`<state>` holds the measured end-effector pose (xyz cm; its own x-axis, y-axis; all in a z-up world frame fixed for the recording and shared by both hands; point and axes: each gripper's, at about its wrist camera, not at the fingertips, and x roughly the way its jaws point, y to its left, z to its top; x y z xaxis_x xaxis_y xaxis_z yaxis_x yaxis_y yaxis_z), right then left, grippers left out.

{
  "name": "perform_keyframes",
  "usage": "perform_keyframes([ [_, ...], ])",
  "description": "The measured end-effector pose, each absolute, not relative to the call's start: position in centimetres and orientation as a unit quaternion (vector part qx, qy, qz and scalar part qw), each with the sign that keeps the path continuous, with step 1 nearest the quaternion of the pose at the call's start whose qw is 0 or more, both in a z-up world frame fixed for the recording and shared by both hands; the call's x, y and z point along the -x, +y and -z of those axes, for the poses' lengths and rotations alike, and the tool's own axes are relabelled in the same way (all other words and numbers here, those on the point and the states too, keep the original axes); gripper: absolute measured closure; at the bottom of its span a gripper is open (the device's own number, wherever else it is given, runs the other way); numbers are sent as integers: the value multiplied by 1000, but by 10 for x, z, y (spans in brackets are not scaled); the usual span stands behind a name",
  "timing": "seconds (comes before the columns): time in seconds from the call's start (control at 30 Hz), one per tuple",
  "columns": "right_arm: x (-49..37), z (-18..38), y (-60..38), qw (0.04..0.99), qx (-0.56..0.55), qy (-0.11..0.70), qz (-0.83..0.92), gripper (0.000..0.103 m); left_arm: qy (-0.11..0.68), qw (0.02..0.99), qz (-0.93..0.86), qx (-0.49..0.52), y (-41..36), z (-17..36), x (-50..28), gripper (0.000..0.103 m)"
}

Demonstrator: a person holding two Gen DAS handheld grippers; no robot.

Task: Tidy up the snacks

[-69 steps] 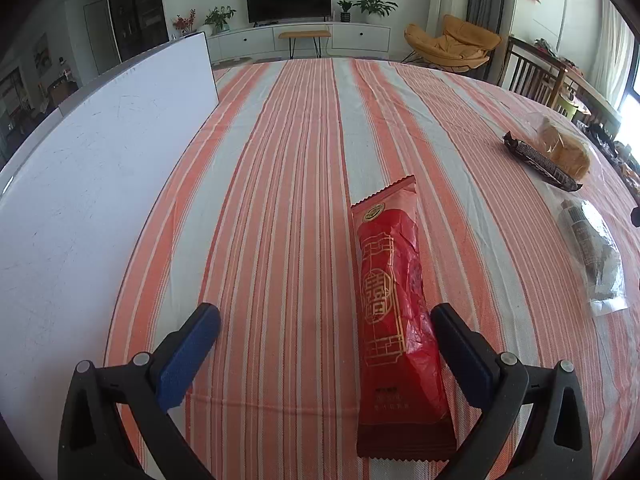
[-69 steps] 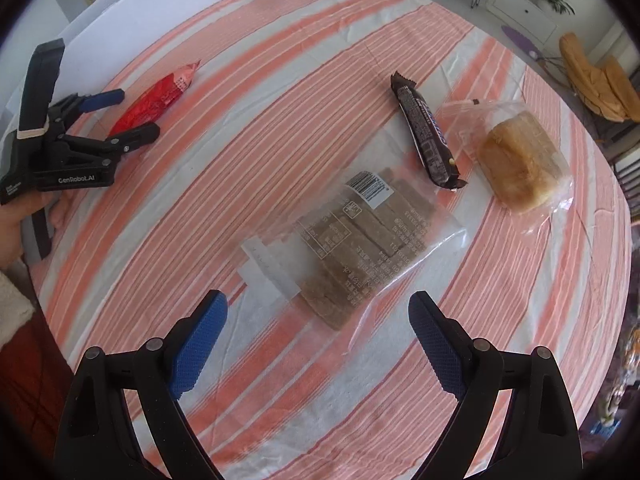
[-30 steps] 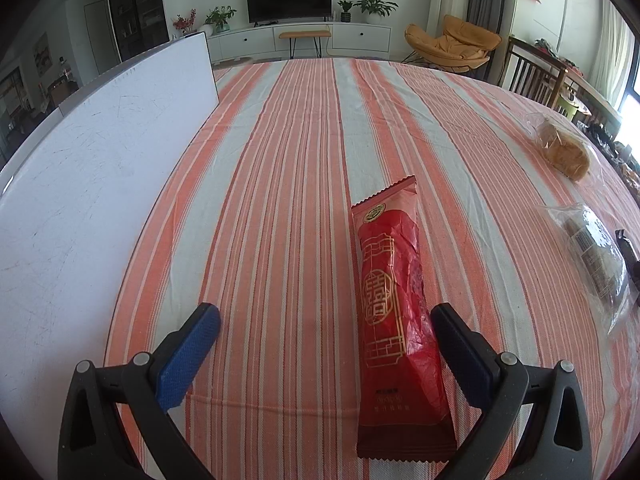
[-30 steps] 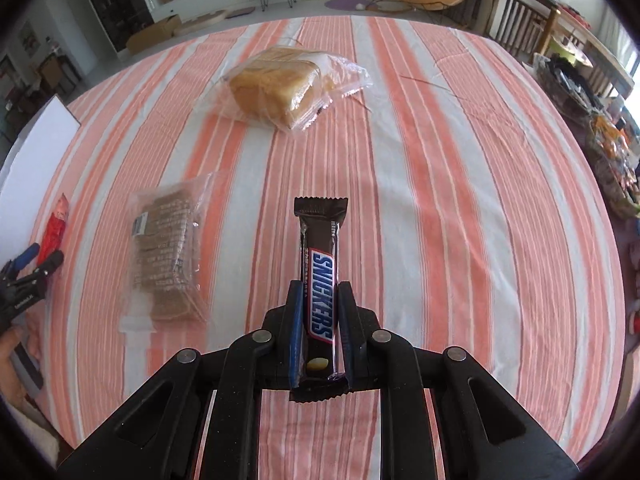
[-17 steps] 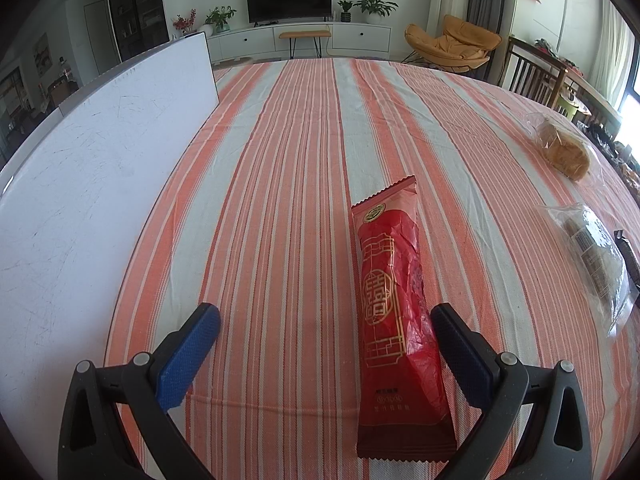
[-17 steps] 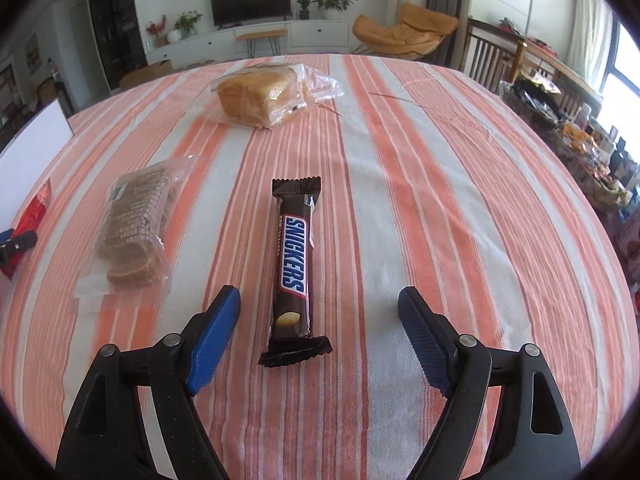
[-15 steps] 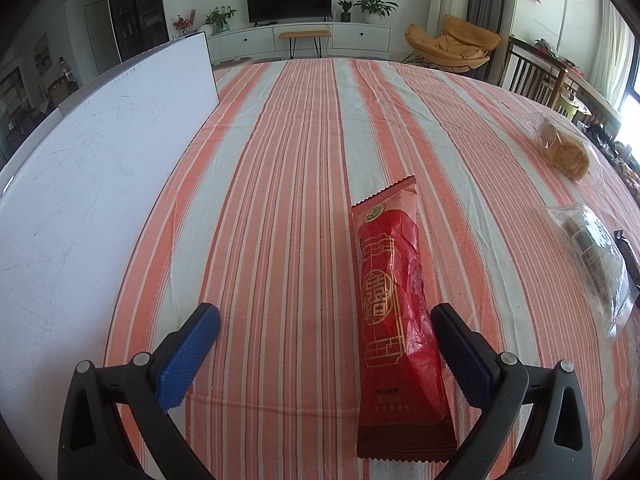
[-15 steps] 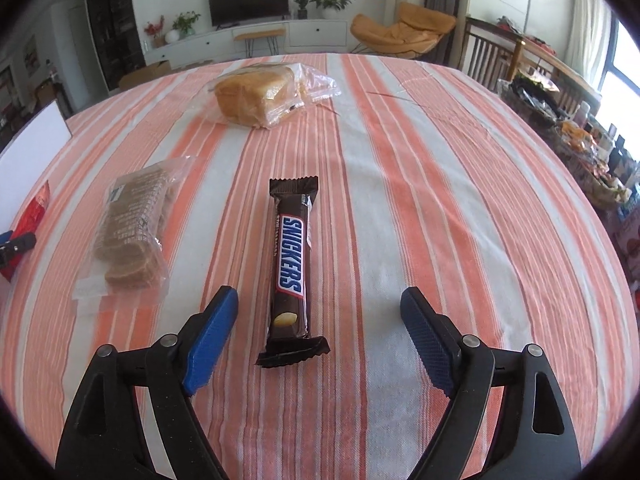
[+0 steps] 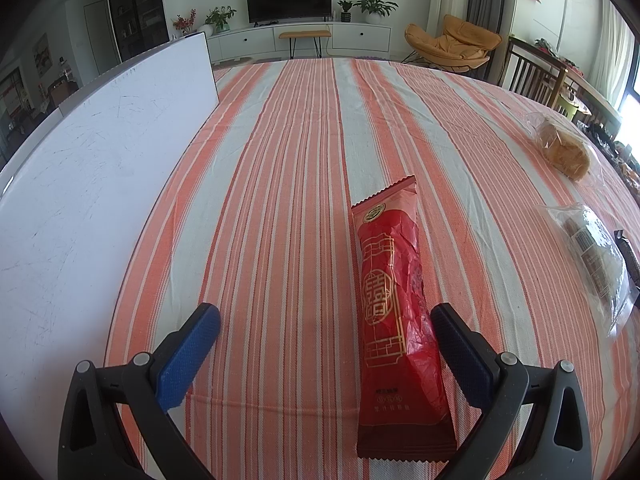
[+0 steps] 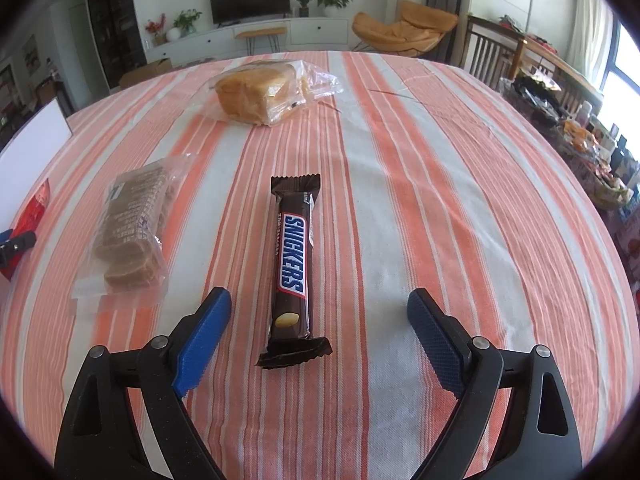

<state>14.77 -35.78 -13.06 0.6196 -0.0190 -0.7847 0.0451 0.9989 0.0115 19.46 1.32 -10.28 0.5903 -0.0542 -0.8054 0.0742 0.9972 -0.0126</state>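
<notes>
A Snickers bar [image 10: 293,264] lies lengthwise on the striped tablecloth [image 10: 440,200], between the fingers of my open, empty right gripper [image 10: 320,312]. A clear bag of brown biscuits [image 10: 134,224] lies to its left and a bagged bread loaf [image 10: 260,90] lies farther back. In the left wrist view a long red snack pack [image 9: 394,304] lies on the cloth just inside the right finger of my open left gripper [image 9: 326,340]. The biscuits [image 9: 596,256] and the bread [image 9: 564,152] show at the right there.
A white board [image 9: 88,184] lies flat along the table's left side. Chairs [image 10: 492,60] and a side table crowded with items [image 10: 580,136] stand to the right. The left gripper's tip [image 10: 16,242] shows at the right wrist view's left edge.
My right gripper carried the Snickers bar beside the biscuit bag, opened and let it go on the cloth, then drew back slightly. The left gripper has not moved.
</notes>
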Motion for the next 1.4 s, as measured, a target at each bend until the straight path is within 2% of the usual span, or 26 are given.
perform_keyframes([
  [1.4,-148,131,-357,900,-15,436,15,9,451,892,36,-11,13,103,-195,0],
])
